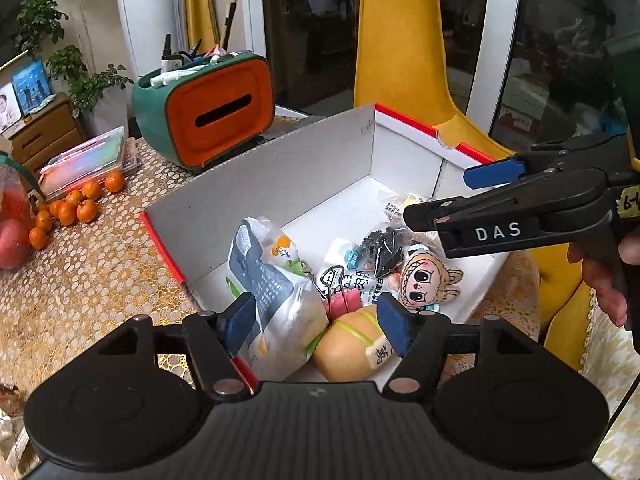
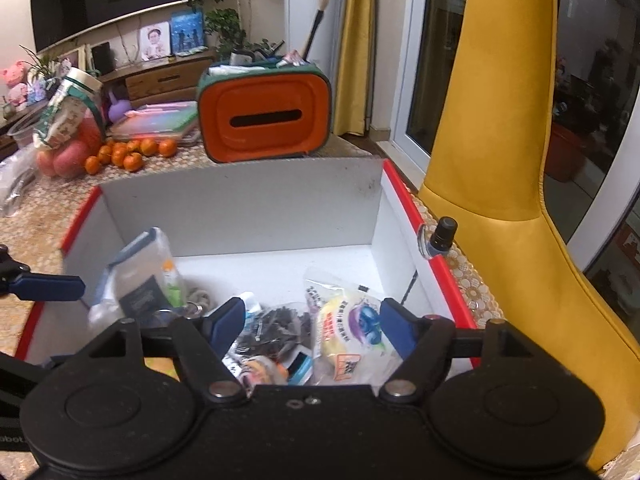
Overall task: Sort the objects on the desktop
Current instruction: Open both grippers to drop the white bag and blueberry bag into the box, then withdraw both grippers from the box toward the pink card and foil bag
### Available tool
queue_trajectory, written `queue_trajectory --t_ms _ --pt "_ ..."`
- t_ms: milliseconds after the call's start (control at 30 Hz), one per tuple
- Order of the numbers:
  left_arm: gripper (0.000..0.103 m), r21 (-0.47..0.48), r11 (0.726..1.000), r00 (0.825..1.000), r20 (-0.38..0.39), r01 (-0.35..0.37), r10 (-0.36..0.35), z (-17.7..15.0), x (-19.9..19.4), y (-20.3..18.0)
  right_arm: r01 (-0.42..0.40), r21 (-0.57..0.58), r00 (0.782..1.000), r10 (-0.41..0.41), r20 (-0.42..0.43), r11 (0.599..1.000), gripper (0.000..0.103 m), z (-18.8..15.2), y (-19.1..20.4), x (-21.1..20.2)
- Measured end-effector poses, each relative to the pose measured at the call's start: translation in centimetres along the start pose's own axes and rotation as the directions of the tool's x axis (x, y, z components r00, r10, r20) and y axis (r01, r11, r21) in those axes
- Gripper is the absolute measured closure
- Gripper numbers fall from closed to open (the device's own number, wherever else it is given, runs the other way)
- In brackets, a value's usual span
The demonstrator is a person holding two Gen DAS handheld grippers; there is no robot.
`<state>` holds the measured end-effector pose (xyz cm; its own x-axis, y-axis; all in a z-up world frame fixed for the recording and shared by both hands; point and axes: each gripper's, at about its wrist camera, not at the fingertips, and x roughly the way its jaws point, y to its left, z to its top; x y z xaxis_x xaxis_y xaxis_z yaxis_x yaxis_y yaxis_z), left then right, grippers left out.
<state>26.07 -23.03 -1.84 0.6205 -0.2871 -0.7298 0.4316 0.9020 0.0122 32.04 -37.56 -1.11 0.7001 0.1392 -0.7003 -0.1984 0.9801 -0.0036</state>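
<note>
Behind our box stand an orange tissue holder and small oranges. Inside lie a snack bag, a bun, a doll and packets. Our left gripper and right gripper hover wide open over them, empty.

A yellow chair stands just beside the lace-covered tabletop; behind the chair, dark glass doors and a yellow curtain; left of it, a wooden cabinet with plants
</note>
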Motion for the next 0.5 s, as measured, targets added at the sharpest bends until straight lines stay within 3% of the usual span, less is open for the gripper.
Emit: queue_trajectory --t_ms 500 --pt "0.037 -0.073 0.997 0.995 0.099 0.030 -0.022 -1.9 -6.8 0.8 -0.102 0.036 0.993 0.099 0.069 0.994 0.021 -0.7 2.2 -6.0"
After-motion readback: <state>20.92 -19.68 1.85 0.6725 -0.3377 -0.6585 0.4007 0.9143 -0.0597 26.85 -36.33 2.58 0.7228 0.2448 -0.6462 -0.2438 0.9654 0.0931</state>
